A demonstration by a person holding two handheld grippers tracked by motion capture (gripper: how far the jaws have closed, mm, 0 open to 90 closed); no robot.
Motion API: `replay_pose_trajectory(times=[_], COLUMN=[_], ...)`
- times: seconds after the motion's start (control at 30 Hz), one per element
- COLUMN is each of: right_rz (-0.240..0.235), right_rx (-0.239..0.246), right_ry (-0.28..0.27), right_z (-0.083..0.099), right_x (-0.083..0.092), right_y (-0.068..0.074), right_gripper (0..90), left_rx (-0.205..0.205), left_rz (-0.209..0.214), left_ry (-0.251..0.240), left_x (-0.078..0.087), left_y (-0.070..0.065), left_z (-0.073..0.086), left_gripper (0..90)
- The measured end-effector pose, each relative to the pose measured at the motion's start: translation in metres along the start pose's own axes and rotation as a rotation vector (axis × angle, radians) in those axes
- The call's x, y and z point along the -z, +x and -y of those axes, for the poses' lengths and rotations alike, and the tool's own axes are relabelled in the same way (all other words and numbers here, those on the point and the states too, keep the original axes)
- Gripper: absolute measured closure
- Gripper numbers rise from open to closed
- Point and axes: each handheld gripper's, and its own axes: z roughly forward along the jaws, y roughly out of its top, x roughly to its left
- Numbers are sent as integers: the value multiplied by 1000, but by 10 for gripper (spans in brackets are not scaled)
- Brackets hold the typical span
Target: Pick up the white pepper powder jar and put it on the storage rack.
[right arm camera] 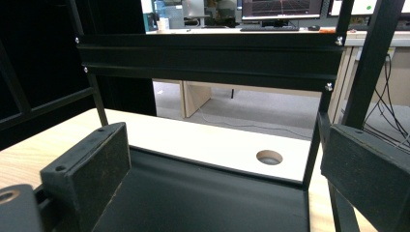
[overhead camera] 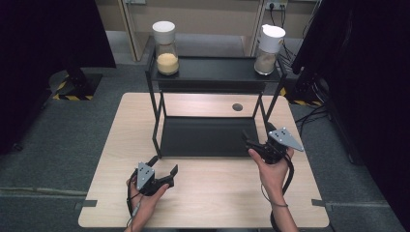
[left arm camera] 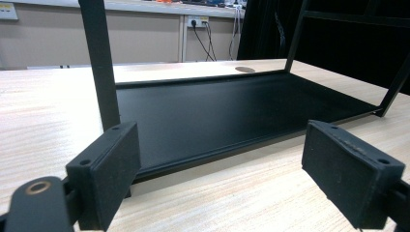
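Now both spread grippers, left [overhead camera: 164, 170] and right [overhead camera: 255, 139], flank the rack's [overhead camera: 205, 137] front edge.

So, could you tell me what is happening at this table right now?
A person holds a two-jaw gripper in each hand over a light wooden table. The left gripper and the right gripper are both open and empty, near the front of a black two-tier metal rack. Two white-lidded glass jars, one with yellow grains and one with pale powder, stand untouched on its top shelf.
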Motion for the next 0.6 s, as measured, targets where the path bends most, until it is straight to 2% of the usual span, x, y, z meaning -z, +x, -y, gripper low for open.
replay_pose_trajectory(times=[0.6], right_rz=[10], right_rx=[8], right_ry=[27], right_z=[15], right_x=[5], right_y=[-1], right_gripper=[38], left_rx=[-1], left_rz=[0], left_ry=[0], left_x=[0], left_y=[0], left_z=[0], left_gripper=[131])
